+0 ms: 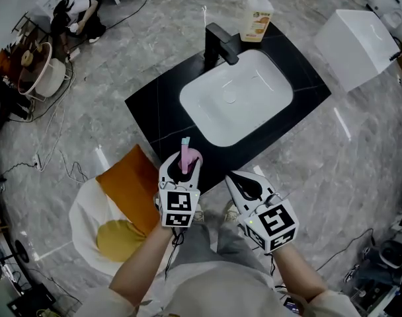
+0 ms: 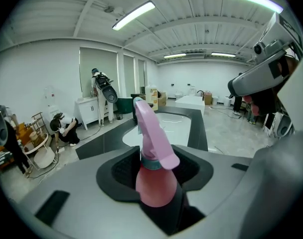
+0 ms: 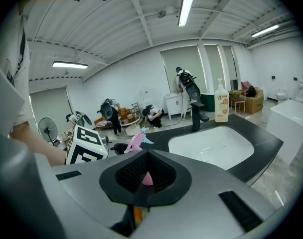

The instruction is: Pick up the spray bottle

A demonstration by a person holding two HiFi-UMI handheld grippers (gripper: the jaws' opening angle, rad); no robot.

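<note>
Your left gripper (image 1: 182,170) pinches the upright pink spray bottle (image 2: 154,183) below its neck; your right gripper (image 1: 247,186), jaws together, hangs just beside it.

Count at the sink counter

Two grippers, the left gripper (image 1: 186,166) and the right gripper (image 1: 239,182). One spray bottle (image 1: 188,154) between the left gripper's jaws. Ahead of both: one sink (image 1: 270,78), one tap (image 1: 219,45), one soap bottle (image 1: 256,18). One white box (image 1: 356,48) far ahead on the right gripper's side, one crouching person (image 1: 75,12) far ahead on the left gripper's side, one white chair (image 1: 82,210) beside it.
</note>
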